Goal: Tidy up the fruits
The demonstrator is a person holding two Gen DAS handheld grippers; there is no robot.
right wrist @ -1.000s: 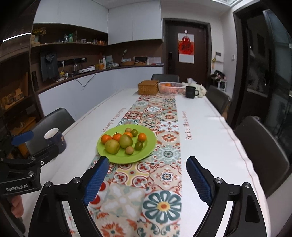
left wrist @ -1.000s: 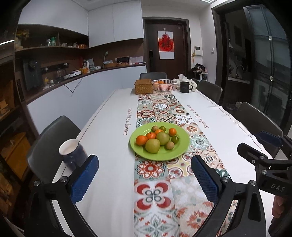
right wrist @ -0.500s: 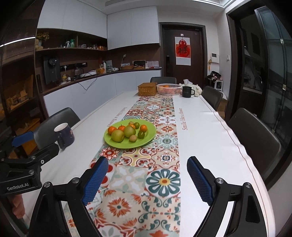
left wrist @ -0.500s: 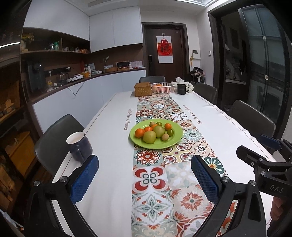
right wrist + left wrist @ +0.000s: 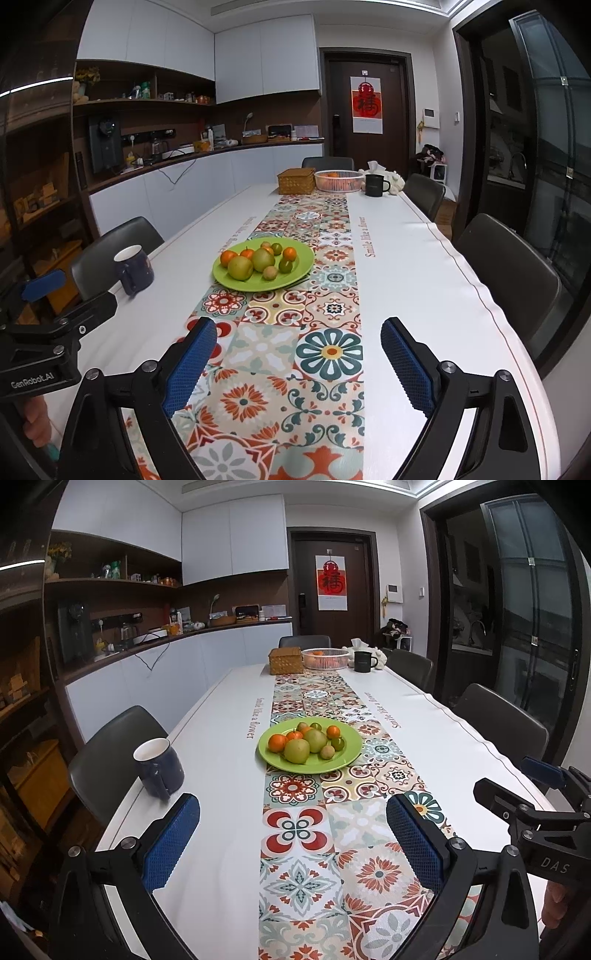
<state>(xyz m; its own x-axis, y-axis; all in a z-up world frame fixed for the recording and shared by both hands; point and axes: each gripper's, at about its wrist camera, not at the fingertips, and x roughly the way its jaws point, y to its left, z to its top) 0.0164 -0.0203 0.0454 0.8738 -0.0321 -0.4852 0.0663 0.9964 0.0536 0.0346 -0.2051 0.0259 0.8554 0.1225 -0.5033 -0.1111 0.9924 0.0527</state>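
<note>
A green plate point(image 5: 314, 767) sits mid-table on the patterned runner. It carries several fruits: oranges point(image 5: 277, 743), pale green pears point(image 5: 296, 750) and small green and brown ones. The same plate point(image 5: 258, 285) shows in the right wrist view. A white basket point(image 5: 325, 658) with orange fruit stands at the far end. My left gripper point(image 5: 291, 812) hovers open over the runner, well short of the plate, with nothing in it. My right gripper point(image 5: 299, 332) is beside it, jaws wide and still opening, with nothing between them.
A dark blue mug point(image 5: 159, 768) stands near the table's left edge, close to my left gripper. A wicker box point(image 5: 285, 661) and a black mug point(image 5: 364, 661) flank the basket. Dark chairs point(image 5: 506, 273) line both sides.
Both grippers have drawn back from the plate, which now looks smaller and farther away. More of the runner lies between fingers and plate.
</note>
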